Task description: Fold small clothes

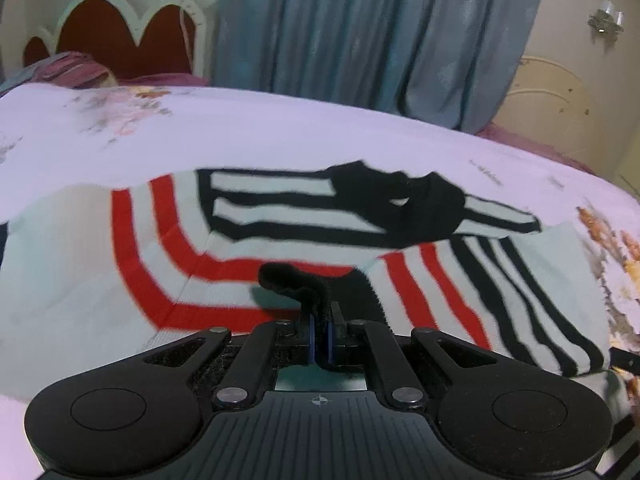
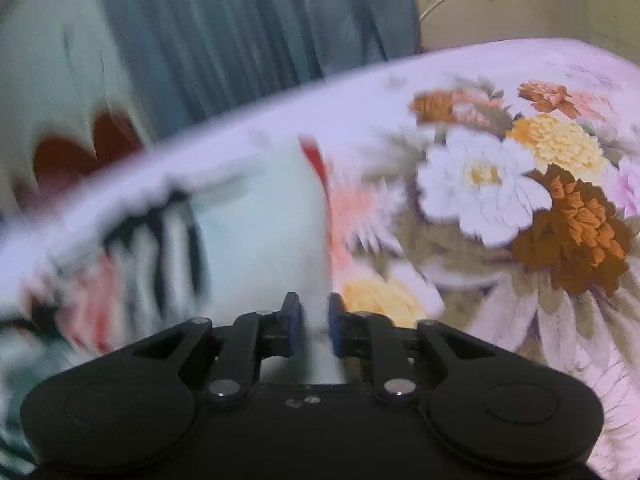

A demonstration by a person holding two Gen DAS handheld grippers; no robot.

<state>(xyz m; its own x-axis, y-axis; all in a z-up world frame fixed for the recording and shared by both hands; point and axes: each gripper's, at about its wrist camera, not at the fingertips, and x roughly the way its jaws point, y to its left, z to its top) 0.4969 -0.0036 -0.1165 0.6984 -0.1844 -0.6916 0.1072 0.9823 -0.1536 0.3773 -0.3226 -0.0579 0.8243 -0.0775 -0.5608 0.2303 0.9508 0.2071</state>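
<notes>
A small white knit sweater (image 1: 100, 248) with red and black stripes and a black collar (image 1: 404, 204) lies spread on the bed. In the left wrist view my left gripper (image 1: 320, 322) is shut on a black edge of the sweater (image 1: 292, 280), which curls up out of the pads. In the blurred right wrist view my right gripper (image 2: 314, 320) has its pads pressed on a white fold of the sweater (image 2: 260, 248), which runs up and left from the fingers.
The bed wears a pale lilac sheet (image 1: 280, 128) with large printed flowers (image 2: 520, 184). Behind it hang blue-grey curtains (image 1: 360, 28); a red headboard with a white rim (image 1: 120, 36) stands at the far left. A cream cabinet (image 1: 552, 92) stands at the right.
</notes>
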